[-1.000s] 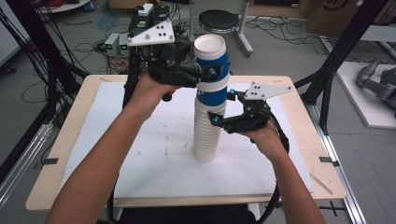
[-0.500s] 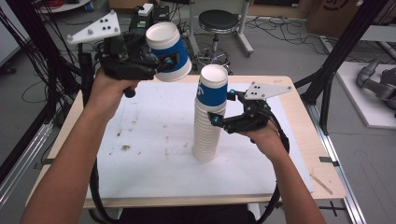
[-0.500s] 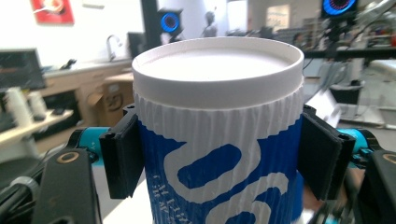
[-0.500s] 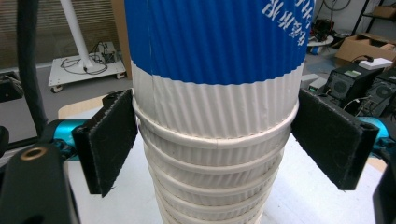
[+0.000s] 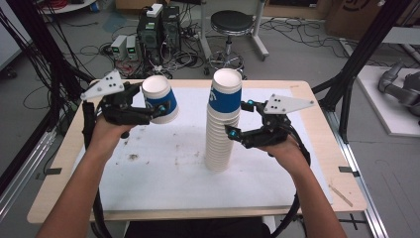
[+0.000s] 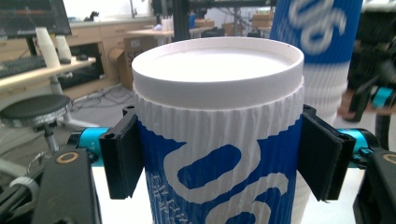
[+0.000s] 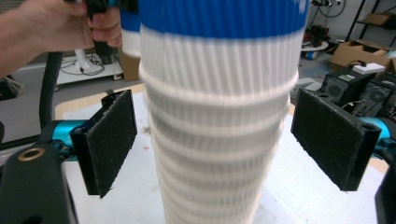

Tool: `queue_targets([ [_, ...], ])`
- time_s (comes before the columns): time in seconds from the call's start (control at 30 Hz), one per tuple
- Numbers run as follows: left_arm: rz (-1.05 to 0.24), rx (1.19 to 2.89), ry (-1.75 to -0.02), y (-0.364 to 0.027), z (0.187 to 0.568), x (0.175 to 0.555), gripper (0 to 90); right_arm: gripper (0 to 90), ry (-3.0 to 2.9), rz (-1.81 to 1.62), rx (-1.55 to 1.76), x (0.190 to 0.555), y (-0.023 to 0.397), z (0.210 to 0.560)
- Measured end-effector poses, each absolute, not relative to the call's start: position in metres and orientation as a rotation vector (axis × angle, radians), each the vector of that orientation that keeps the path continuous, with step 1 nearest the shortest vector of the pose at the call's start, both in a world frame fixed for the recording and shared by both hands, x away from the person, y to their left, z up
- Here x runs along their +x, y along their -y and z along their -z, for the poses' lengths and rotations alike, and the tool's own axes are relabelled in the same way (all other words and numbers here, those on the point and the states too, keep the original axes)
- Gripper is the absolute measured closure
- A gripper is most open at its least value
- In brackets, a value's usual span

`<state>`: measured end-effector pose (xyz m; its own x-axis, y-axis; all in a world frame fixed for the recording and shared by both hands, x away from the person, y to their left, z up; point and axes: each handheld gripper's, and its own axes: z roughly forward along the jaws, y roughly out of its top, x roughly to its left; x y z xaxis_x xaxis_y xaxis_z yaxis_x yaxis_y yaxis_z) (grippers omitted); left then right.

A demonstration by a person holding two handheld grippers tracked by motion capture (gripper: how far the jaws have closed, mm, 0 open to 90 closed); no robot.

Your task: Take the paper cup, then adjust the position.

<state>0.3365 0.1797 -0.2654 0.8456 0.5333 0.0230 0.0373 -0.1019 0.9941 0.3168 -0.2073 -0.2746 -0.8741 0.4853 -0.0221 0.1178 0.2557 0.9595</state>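
A tall stack of white-and-blue ribbed paper cups (image 5: 220,134) stands upright mid-table on the white mat (image 5: 163,173). A single cup (image 5: 159,101) of the same kind hangs above the table's left part, tilted with its mouth up and left. My left gripper (image 5: 148,106) is shut on its sides; in the left gripper view both pads (image 6: 123,158) press the cup (image 6: 217,140). My right gripper (image 5: 237,119) is open, straddling the stack from the right at mid-height. Its pads (image 7: 109,140) stand on either side of the stack (image 7: 217,116), which looks blurred.
The wooden table (image 5: 307,94) carries the mat, which has dark smudges at its left middle. Black frame posts rise at both sides. Beyond the far edge are computer boxes (image 5: 158,25), a stool (image 5: 230,22) and floor cables.
My left gripper pulled the top cup off the stack, swung it up and left, and has now come down lower over the left of the table. The right hand stayed beside the stack.
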Motion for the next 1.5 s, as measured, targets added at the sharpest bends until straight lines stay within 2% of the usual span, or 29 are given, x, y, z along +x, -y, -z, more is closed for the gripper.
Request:
queue_targets([
  [0.23, -0.385, 1.647, -0.518, -0.184, 0.321, 0.327, 26.0, 14.5, -2.205, -1.597, 0.601, 0.302, 0.229, 0.302],
  [0.47, -0.376, 1.661, -0.529, -0.178, 0.352, 0.313, 26.0, 14.6, -2.203, -1.558, 0.681, 0.291, 0.245, 0.339],
  [0.83, -0.366, 1.664, -0.534, -0.165, 0.362, 0.311, 25.8, 14.6, -2.175, -1.522, 0.760, 0.285, 0.255, 0.371],
  [1.17, -0.331, 1.679, -0.481, -0.148, 0.360, 0.309, 25.8, 14.6, -2.174, -1.535, 0.784, 0.280, 0.254, 0.374],
  [1.5, -0.307, 1.652, -0.476, -0.153, 0.362, 0.303, 25.9, 14.6, -2.206, -1.577, 0.711, 0.274, 0.243, 0.371],
])
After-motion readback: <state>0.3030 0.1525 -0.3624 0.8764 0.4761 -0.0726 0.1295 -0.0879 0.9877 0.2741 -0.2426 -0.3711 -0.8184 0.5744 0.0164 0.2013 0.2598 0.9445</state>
